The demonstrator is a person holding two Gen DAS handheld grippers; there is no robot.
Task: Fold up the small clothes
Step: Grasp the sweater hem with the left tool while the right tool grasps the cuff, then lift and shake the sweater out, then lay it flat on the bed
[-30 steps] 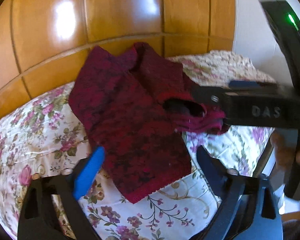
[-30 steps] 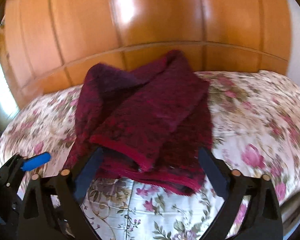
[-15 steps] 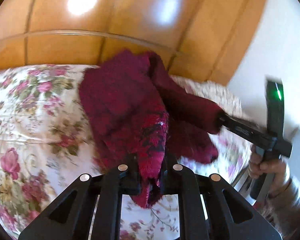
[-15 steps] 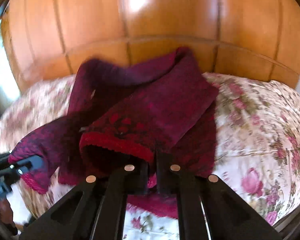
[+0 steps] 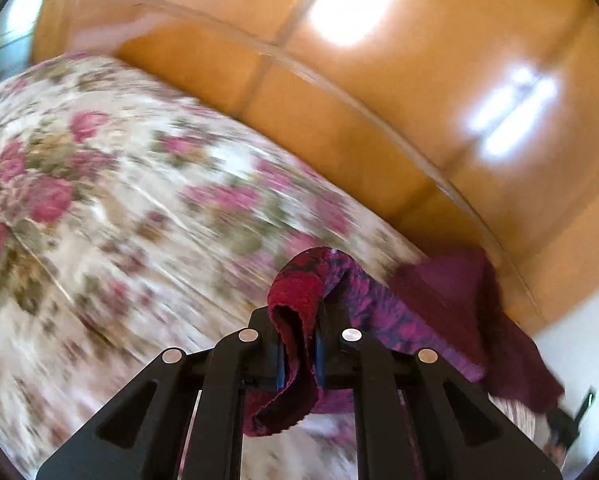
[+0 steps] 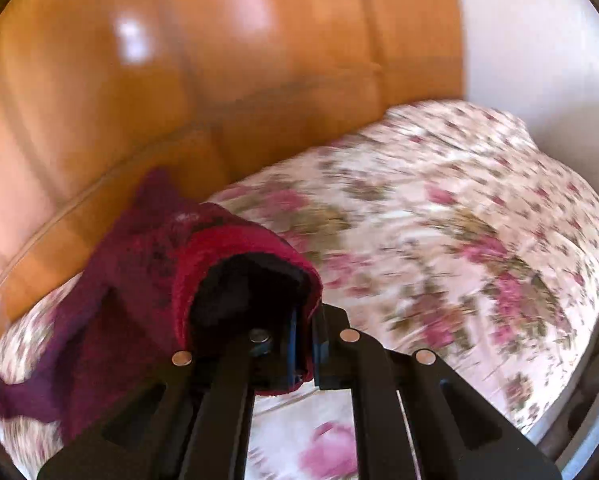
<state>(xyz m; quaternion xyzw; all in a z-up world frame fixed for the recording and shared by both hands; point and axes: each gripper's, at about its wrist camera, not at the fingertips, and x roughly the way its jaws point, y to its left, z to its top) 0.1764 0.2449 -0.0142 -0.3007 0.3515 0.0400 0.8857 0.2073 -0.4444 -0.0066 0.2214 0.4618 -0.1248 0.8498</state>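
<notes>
A dark red knitted garment [image 5: 439,304] is stretched above the flowered bedspread [image 5: 119,184]. My left gripper [image 5: 299,354] is shut on one red-hemmed edge of it, and the cloth trails off to the lower right, where the other gripper's black tip [image 5: 567,424] shows. In the right wrist view my right gripper [image 6: 304,354] is shut on the garment [image 6: 139,280] at a red-hemmed cuff that bulges over the left finger. From there the cloth runs down to the lower left. Both views are blurred by motion.
A glossy wooden headboard [image 5: 379,80] rises behind the bed, also in the right wrist view [image 6: 179,80]. A white wall [image 6: 539,40] stands to the right of it. The bedspread [image 6: 459,240] slopes off toward the bed's right edge.
Both grippers have shut on edges of the garment and lifted it. They have swung apart sideways, pulling the cloth out between them, and both views have rolled.
</notes>
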